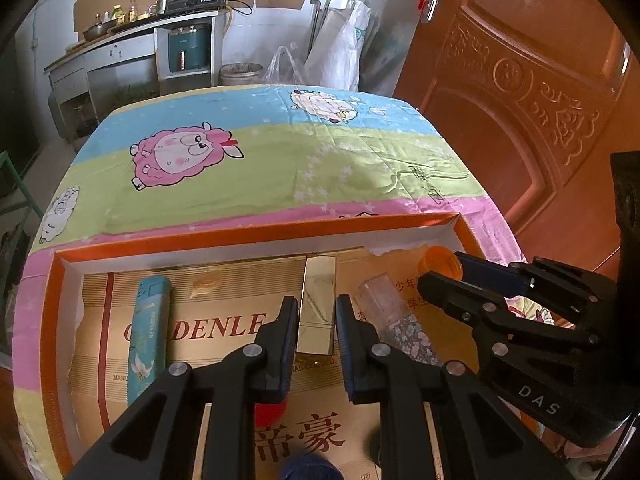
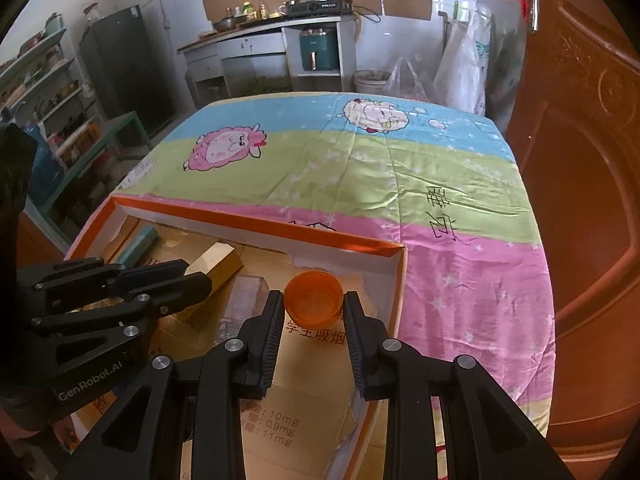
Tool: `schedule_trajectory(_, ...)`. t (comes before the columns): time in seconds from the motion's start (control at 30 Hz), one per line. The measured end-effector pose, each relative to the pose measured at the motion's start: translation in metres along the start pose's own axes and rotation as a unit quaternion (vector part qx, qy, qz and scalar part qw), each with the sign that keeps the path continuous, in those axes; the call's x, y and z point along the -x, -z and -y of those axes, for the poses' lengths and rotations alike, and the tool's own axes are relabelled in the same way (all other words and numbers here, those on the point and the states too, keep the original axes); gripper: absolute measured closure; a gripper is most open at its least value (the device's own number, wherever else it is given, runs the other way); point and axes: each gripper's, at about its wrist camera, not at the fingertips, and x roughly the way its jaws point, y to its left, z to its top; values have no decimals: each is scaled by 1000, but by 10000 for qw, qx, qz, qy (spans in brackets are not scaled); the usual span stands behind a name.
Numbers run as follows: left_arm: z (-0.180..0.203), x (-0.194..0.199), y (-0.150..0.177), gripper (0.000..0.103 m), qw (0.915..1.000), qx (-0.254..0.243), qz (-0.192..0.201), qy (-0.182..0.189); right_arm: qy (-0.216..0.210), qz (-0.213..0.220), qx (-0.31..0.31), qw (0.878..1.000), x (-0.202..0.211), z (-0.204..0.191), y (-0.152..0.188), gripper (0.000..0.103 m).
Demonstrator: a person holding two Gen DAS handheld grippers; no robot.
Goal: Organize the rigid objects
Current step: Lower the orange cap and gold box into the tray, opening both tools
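An orange-rimmed cardboard tray lies on the table. In it lie a gold box, a teal box to its left, and a clear floral-patterned box to its right. My left gripper has its jaws around the gold box, close to its sides. My right gripper is shut on an orange cup, holding it above the tray's right end.
The table carries a sheep-print cloth. A brown door stands close on the right. A counter with a stove is behind the table. A red object and a dark blue one lie under my left gripper.
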Motion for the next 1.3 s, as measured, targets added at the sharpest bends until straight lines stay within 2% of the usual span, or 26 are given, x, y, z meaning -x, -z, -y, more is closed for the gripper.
schedule_trajectory(0.73, -1, -4, 1, 83, 10000, -20, -34, 44, 72, -397, 359, 9985, -16, -10, -1, 72)
schedule_trajectory(0.87, 1, -2, 1, 70, 10000, -63, 17, -4, 58, -400, 368, 9985, -16, -10, -1, 70)
schedule_trajectory(1.13, 1, 6, 0, 70, 9999, -119, 119, -7, 86, -343, 330, 9988, -13, -9, -1, 69)
schedule_trajectory(1.17, 1, 7, 0, 70, 9998, -121, 125, 9, 116, -324, 320, 9989, -12, -9, -1, 68)
schedule_trajectory(1.23, 2, 9, 2, 70, 9998, -125, 120, 62, 137, -287, 313, 9990, -10, -10, -1, 58)
schedule_trajectory(1.3, 3, 11, 3, 70, 9998, -134, 117, 81, 165, -244, 302, 9991, -6, -10, 0, 58)
